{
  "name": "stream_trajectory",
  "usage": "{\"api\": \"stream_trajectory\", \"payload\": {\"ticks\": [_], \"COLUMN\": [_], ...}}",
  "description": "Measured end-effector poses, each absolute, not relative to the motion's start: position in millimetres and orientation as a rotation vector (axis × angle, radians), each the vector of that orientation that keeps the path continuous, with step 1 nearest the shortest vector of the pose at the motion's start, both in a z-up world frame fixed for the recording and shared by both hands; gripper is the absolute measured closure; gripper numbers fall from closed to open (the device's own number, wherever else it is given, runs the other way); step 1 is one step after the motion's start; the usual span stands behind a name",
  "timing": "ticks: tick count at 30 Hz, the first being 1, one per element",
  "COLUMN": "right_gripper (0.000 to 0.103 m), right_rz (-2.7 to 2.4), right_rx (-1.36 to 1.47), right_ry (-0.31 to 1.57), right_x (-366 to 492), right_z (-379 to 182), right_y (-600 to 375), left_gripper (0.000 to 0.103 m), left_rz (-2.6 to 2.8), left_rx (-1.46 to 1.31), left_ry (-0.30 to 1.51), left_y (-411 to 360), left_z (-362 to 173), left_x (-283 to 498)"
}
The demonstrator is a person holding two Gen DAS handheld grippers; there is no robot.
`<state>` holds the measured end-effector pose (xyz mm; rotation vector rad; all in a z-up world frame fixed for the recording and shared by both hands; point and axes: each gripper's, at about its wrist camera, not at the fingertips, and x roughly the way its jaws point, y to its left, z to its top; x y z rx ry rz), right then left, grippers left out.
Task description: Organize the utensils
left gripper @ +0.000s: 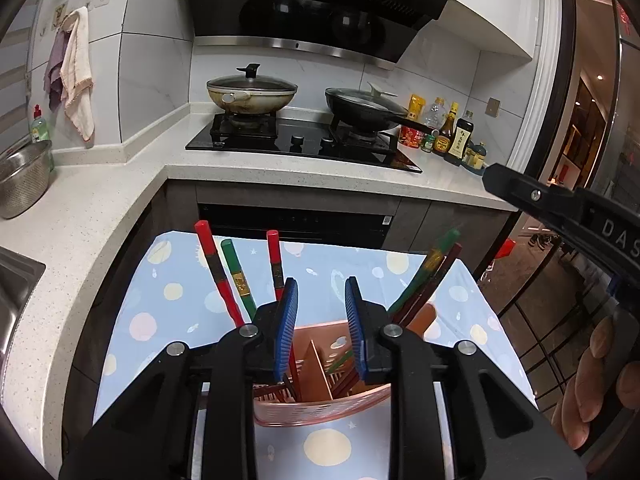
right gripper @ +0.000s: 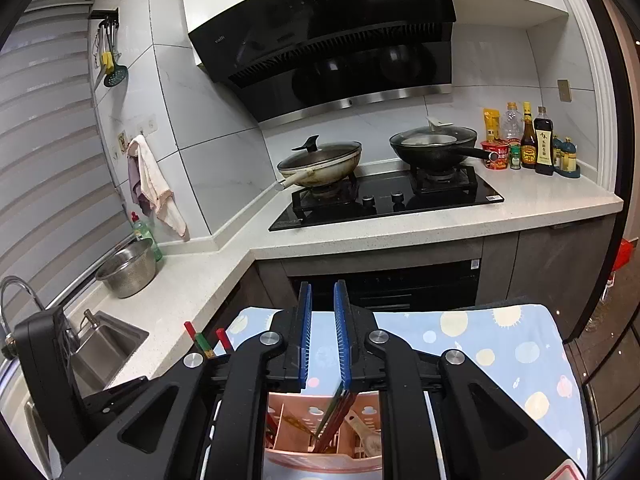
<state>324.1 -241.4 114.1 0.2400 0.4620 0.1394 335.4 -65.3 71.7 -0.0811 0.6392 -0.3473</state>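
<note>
A pink slotted utensil holder stands on the blue dotted cloth. Red and green chopsticks lean out of its left compartment, and more chopsticks lean out of its right one. My left gripper hovers over the holder, open and empty. My right gripper is also above the holder, open and empty, with chopsticks and a wooden spoon standing in the compartments below. The right gripper's body shows at the right of the left wrist view.
An L-shaped white counter carries a black hob with two lidded pans, sauce bottles at the right, a steel colander and a sink at the left. A towel hangs on the wall.
</note>
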Motion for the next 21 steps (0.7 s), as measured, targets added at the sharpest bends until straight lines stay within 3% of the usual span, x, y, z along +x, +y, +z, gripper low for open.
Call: {"api": "stream_trajectory", "payload": {"ticks": [21], "right_gripper": [0.084], "right_rz": [0.096], "right_rx": [0.183], "right_ry": [0.626], "right_x": [250], "right_z": [61], "right_y": [-232], "left_gripper": [0.077], "left_rz": [-0.329], "left_rx": [-0.075], "left_ry": [0.669], "left_y": [-57], "left_z": [64], "left_x": [279]}}
